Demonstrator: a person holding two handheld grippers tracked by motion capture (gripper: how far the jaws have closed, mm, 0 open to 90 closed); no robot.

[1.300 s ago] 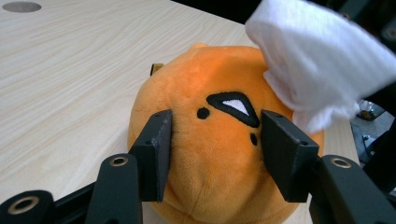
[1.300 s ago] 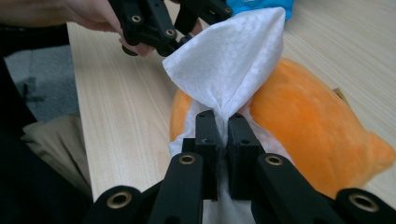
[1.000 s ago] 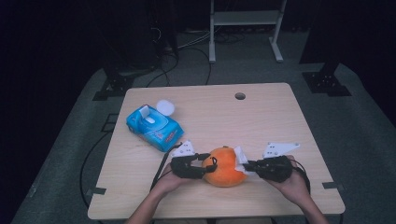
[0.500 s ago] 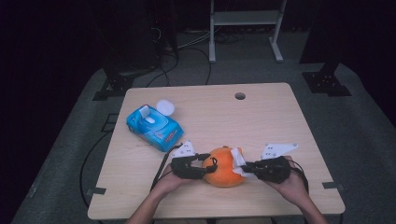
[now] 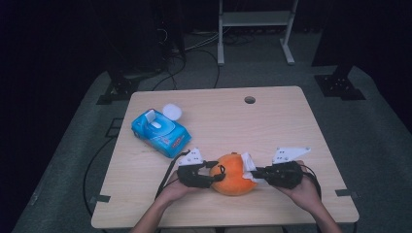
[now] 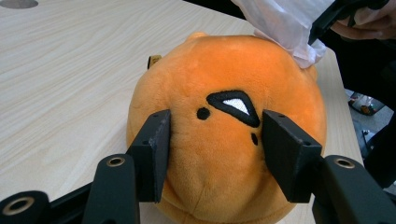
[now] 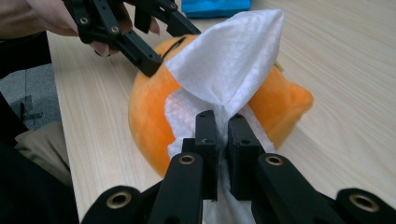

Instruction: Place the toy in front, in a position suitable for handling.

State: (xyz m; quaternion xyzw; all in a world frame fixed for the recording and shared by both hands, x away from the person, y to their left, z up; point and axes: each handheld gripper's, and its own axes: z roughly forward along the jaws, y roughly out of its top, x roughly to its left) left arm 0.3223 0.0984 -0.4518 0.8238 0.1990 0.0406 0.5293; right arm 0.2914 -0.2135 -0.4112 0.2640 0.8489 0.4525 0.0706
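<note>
High view, left to right: blue wipes pack (image 5: pixel 160 132) with its lid flipped up sits well off to the far left of both tongs, out of play. Left gripper (image 5: pixel 217 173) comes in from the left, jaws clamped across the left flank of the orange plush toy (image 5: pixel 234 174). Toy sits between the two tongs, near the front edge of the table (image 5: pixel 272 126). Right gripper (image 5: pixel 254 174) comes in from the right, clenched on a white wipe (image 5: pixel 247 163) that lies against the toy's right side.

Left gripper view: left gripper (image 6: pixel 215 142) has both pads pressed into the plush toy (image 6: pixel 224 84), fur dented at each pad, embroidered face marks between them. Wipe (image 6: pixel 289 25) touches the toy's far top edge, straight ahead of these jaws, with the other tong's tip on it.

Right gripper view: right gripper (image 7: pixel 223 122) jaws nearly touching, wipe (image 7: pixel 229 65) pinched between them and fanning up over the plush toy (image 7: pixel 149 107) right ahead.

Key relation: toy's uncovered surface lies just ahead of and left of the right tong; right hand is the one to wipe, probably a short stroke across, left just braces.

Hard to tell: toy's underside, how much wipe actually touches fur behind the fold, pack label text. Toy's long axis unclear, looks roundish.
</note>
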